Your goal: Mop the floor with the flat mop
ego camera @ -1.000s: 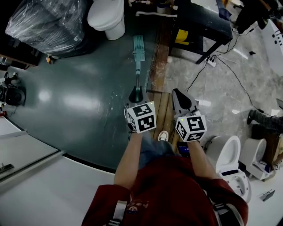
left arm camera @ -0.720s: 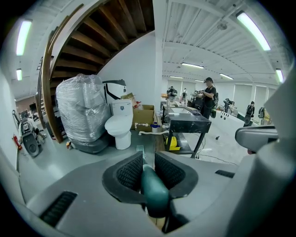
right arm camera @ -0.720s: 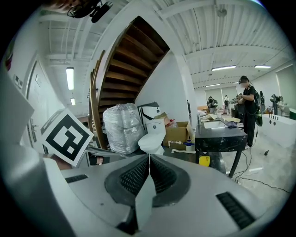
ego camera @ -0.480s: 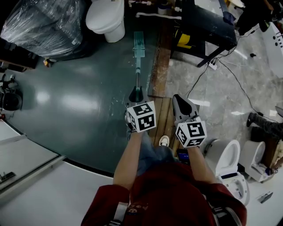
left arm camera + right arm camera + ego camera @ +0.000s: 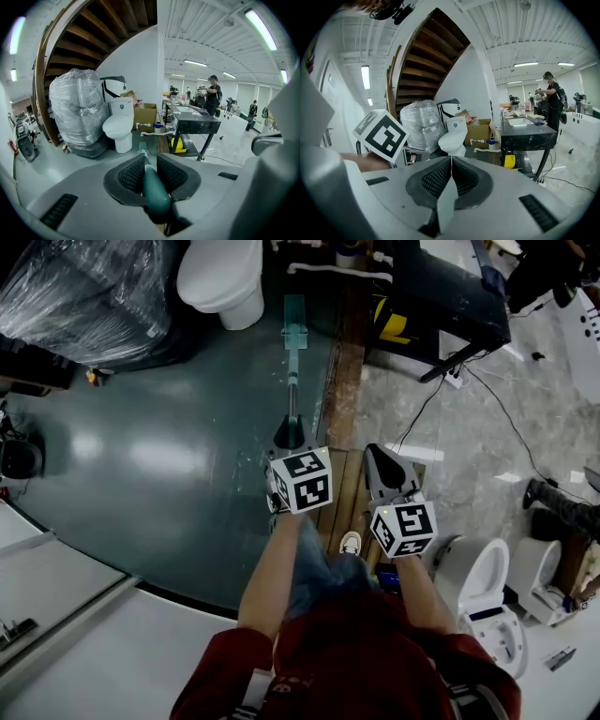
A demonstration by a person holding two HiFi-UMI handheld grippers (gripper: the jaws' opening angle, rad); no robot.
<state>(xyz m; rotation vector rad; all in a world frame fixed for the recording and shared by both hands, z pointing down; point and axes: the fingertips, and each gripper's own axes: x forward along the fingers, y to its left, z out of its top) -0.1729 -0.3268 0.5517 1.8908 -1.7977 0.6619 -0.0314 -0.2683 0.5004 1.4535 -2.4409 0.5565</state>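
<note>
You reach your left arm forward from its red sleeve, forearm bare, so the left gripper [image 5: 289, 435] sits ahead of the right gripper [image 5: 380, 457], the two side by side with a small gap between their marker cubes. In the left gripper view the left gripper [image 5: 150, 158] has its ribbed black pads clamped on the rounded dark-green end of the mop handle [image 5: 154, 193], which fills the narrow gap between them. In the right gripper view the right gripper [image 5: 451, 163] has its jaws pressed together with nothing between them. From the left gripper the handle [image 5: 292, 390] runs as a slim straight pole away from you to the flat mop head [image 5: 294, 322], a pale teal narrow rectangle lying flat on the glossy dark-green floor [image 5: 169, 446]. The head rests near the floor's right edge, beside the wooden strip [image 5: 339, 381] that borders the pale marbled flooring, and close to the white toilet [image 5: 225, 277]. A bulky plastic-wrapped bundle [image 5: 84, 296] stands at the floor's far left corner.
</note>
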